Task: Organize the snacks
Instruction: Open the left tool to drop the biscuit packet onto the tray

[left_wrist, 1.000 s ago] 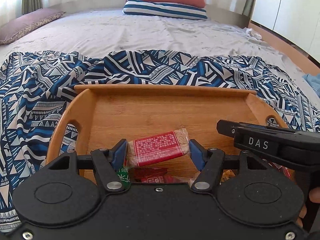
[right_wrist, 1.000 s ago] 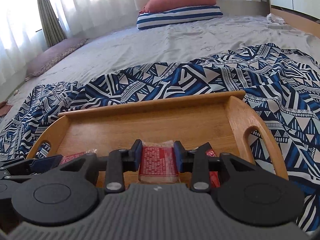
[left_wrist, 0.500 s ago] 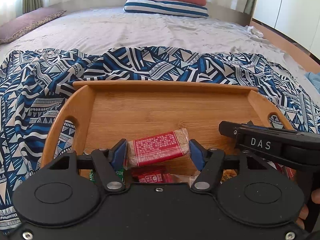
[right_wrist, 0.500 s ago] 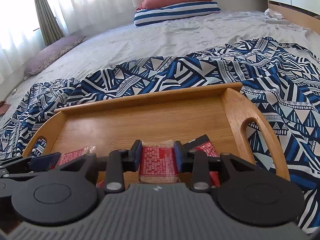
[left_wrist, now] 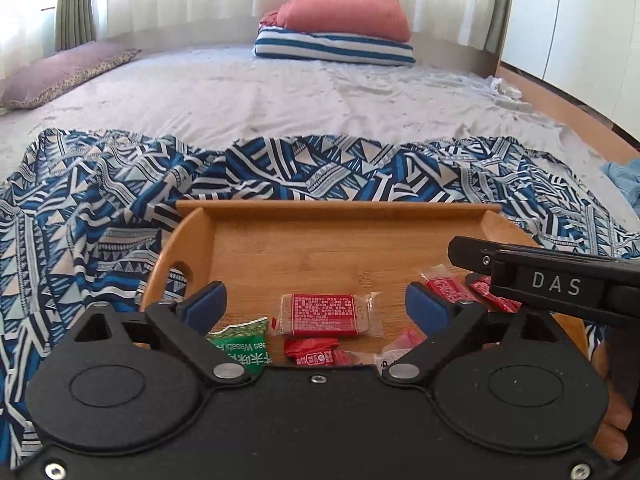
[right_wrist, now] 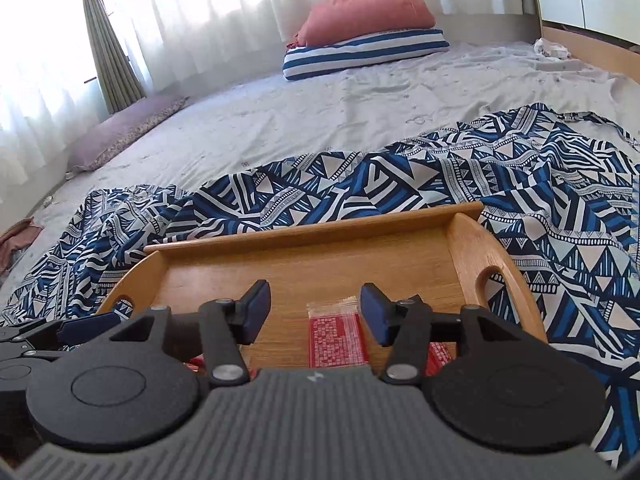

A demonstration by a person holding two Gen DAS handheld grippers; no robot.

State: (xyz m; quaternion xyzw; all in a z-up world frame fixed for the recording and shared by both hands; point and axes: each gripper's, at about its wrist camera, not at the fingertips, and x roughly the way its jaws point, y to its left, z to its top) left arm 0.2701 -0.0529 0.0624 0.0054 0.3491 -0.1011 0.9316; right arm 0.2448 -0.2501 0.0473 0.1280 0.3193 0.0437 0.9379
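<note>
A wooden tray (left_wrist: 336,210) with handle cut-outs lies on a blue patterned cloth (left_wrist: 100,200); it also shows in the right wrist view (right_wrist: 320,228). My left gripper (left_wrist: 316,300) is open above a red-label cracker bar (left_wrist: 324,314) that lies flat in the tray. A green wasabi snack packet (left_wrist: 242,344) and small red packets (left_wrist: 312,354) lie in front of it. My right gripper (right_wrist: 314,306) is open over another red-label bar (right_wrist: 334,334) lying in the tray. The right gripper's body (left_wrist: 552,284) crosses the left wrist view.
The tray and cloth (right_wrist: 520,200) sit on a grey bed. A red pillow on a striped one (left_wrist: 336,32) lies at the far end, a purple pillow (left_wrist: 60,76) far left. White cupboards (left_wrist: 580,20) stand on the right.
Both grippers opened and let go of their red-label bars, which now lie flat in the tray. Both grippers pulled back and up a little.
</note>
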